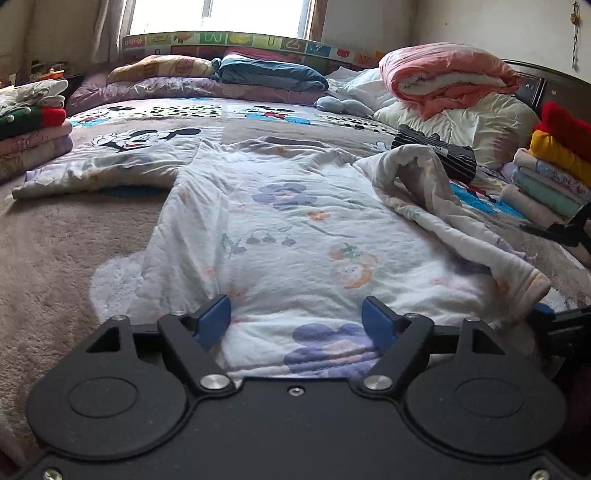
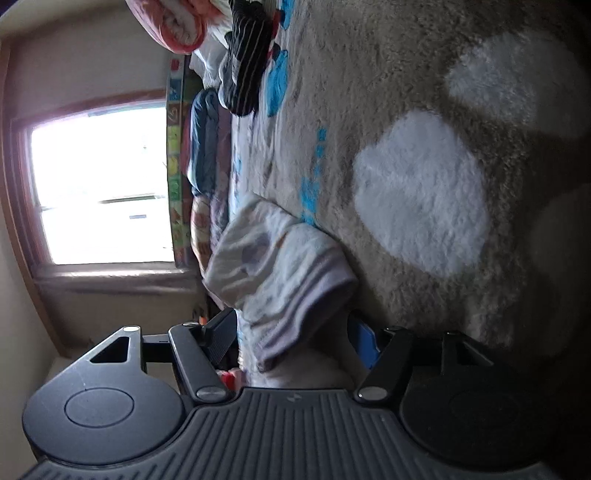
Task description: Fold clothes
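Plush beige blanket [image 1: 55,240] under a window [image 1: 221,11]; floral shirt [image 1: 295,221] is straddled by spread left gripper [image 1: 297,314], its cuff [image 2: 295,295] between parted right gripper [image 2: 291,334] fingers.

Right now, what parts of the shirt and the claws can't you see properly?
- Left wrist view: the near hem of the white floral long-sleeved shirt is hidden behind the left claw body.
- Left wrist view: the right claw is cut off by the right edge.
- Right wrist view: the shirt's lilac-striped cuff sits between the right claw's fingers; blur hides whether they pinch it.
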{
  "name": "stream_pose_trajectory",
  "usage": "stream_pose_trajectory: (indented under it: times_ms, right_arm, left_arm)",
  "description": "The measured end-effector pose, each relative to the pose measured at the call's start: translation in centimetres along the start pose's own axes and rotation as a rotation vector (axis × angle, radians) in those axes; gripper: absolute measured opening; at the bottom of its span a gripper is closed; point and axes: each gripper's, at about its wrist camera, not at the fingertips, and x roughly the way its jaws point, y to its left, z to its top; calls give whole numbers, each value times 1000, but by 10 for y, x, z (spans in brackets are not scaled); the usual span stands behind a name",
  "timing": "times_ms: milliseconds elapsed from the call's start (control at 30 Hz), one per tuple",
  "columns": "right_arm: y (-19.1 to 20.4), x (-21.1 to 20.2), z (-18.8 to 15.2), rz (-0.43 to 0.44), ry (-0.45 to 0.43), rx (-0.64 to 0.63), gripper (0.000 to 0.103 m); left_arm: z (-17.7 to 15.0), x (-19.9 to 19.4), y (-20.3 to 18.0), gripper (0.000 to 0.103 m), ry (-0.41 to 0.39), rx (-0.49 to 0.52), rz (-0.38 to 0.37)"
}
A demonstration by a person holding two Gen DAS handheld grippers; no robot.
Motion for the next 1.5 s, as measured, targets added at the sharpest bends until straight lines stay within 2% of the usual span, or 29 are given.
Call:
stream_pose_trajectory:
  times_ms: [67, 100, 167, 233, 333, 600, 900, 1167, 1500]
  right_arm:
    - [1, 6, 1, -2, 2, -5, 58]
    - [1, 8, 2, -1, 1, -8, 52]
    - [2, 14, 5, -1, 4, -36, 31]
    - [6, 19, 9, -11, 6, -80, 21]
    - [18, 25, 19, -18, -7, -146, 15]
    - [83, 25, 81, -41, -119, -433, 12]
    - [143, 35, 138, -154, -193, -798, 11]
    - [159, 52, 163, -297, -211, -1022, 11]
    - [159, 82, 180, -465, -237, -1201, 10]
  left_arm:
    - [-1, 1, -2, 85, -7, 6, 5]
    - [-2, 1, -3, 85, -9, 12, 8]
    - [-4, 2, -5, 87, -12, 28, 15]
    - [-4, 2, -5, 87, -13, 33, 14]
    - [-4, 2, -4, 88, -13, 32, 11]
    - [-5, 5, -7, 95, -11, 42, 5]
    - [-6, 7, -9, 101, -15, 53, 3]
    - [-6, 8, -9, 102, -9, 53, -1]
    - [-6, 12, -10, 103, -5, 65, -1]
